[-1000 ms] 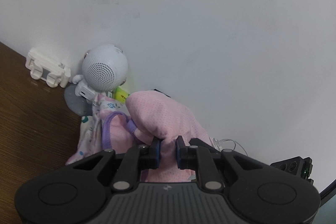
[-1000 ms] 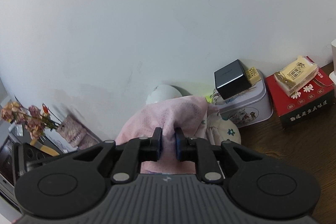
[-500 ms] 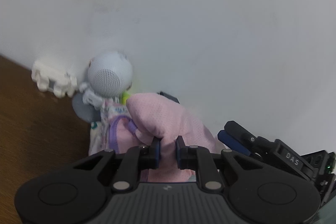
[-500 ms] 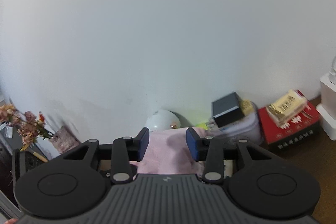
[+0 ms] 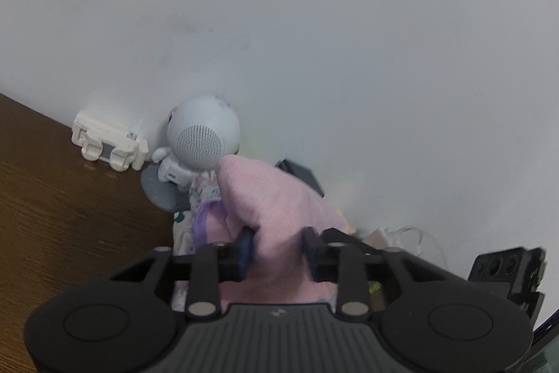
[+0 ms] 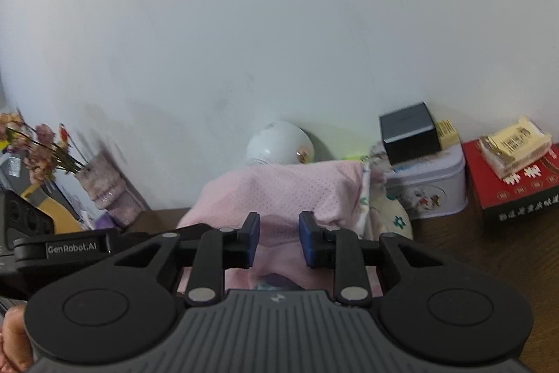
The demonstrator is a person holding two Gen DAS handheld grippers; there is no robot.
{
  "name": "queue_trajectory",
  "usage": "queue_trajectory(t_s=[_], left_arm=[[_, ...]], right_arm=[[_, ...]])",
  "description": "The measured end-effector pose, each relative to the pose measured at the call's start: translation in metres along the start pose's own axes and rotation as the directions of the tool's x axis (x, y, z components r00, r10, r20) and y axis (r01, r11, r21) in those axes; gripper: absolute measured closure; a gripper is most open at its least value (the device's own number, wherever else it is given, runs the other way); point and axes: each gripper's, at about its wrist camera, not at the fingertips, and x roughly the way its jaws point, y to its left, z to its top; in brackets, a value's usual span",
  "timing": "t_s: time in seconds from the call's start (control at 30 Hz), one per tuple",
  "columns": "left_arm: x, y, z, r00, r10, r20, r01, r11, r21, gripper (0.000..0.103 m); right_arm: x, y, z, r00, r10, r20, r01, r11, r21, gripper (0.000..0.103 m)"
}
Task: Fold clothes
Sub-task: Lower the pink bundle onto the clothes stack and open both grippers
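Left tool (image 5: 277, 245): jaws opening, pink garment (image 5: 269, 198) between them, pads off it. Right tool (image 6: 278, 235): jaws closing around the same garment, unpinched. Garment heaped at counter's (image 5: 70, 205) back edge, against wall.

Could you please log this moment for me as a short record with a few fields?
garment: pink mesh cloth, bunched on the wooden table
left gripper: jaws opening, cloth between them
right gripper: jaws closing, cloth between them
behind cloth: round white speaker against the wall
right side: floral tin, red box
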Motion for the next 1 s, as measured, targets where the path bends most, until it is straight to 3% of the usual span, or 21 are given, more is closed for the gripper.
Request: queue_trajectory(t_s=[0.07, 0.17, 0.27, 0.33, 0.37, 0.43, 0.47, 0.5, 0.53, 0.6, 0.83, 1.0], left_arm=[[-0.007, 0.002, 0.003, 1.0, -0.003, 0.024, 0.004, 1.0, -0.02, 0.041], [-0.013, 0.009, 0.006, 0.999, 0.019, 0.039, -0.017, 0.998, -0.059, 0.034], [-0.003, 0.02, 0.003, 0.997, 0.075, -0.008, -0.075, 0.993, -0.09, 0.035], [0.005, 0.028, -0.001, 0.998, 0.061, -0.036, -0.065, 0.991, -0.119, 0.035], [0.008, 0.031, -0.004, 0.998, 0.047, -0.043, -0.053, 0.99, -0.133, 0.037], [0.011, 0.034, -0.006, 0.999, 0.024, -0.043, -0.03, 0.987, -0.156, 0.05], [0.013, 0.035, -0.007, 0.999, 0.011, -0.041, -0.017, 0.986, -0.165, 0.061], [0.015, 0.037, -0.007, 0.999, -0.006, -0.04, -0.001, 0.984, -0.176, 0.079], [0.016, 0.038, -0.007, 0.999, -0.027, -0.037, 0.019, 0.982, -0.187, 0.085], [0.018, 0.036, -0.006, 0.999, -0.041, -0.03, 0.035, 0.982, -0.183, 0.087], [0.034, 0.018, 0.003, 0.999, -0.04, -0.007, 0.038, 0.99, -0.137, 0.089], [0.043, 0.023, -0.003, 0.999, -0.035, -0.019, 0.032, 0.987, -0.155, 0.089]], right_arm=[[-0.009, -0.002, 0.003, 0.998, 0.027, 0.05, -0.028, 0.999, 0.022, 0.072], [-0.02, -0.004, 0.008, 0.995, -0.006, 0.101, 0.002, 0.999, 0.04, 0.063], [-0.018, -0.004, 0.009, 0.992, -0.097, 0.075, 0.096, 0.995, 0.022, 0.061], [-0.014, -0.007, 0.007, 0.991, -0.121, 0.054, 0.12, 0.992, 0.023, 0.061], [-0.012, -0.009, 0.005, 0.992, -0.122, 0.042, 0.121, 0.992, 0.028, 0.061], [-0.008, -0.013, 0.003, 0.992, -0.125, 0.019, 0.124, 0.992, 0.039, 0.062], [-0.006, -0.015, 0.002, 0.992, -0.127, 0.007, 0.126, 0.991, 0.044, 0.063], [-0.004, -0.017, 0.001, 0.992, -0.125, -0.002, 0.125, 0.991, 0.048, 0.071], [-0.003, -0.019, 0.0, 0.993, -0.121, -0.008, 0.122, 0.991, 0.051, 0.077], [-0.003, -0.019, -0.001, 0.994, -0.107, -0.005, 0.107, 0.993, 0.053, 0.09], [-0.007, -0.021, 0.004, 0.986, -0.157, 0.054, 0.154, 0.987, 0.051, 0.091], [-0.004, -0.029, 0.0, 0.983, -0.177, 0.038, 0.175, 0.983, 0.053, 0.089]])
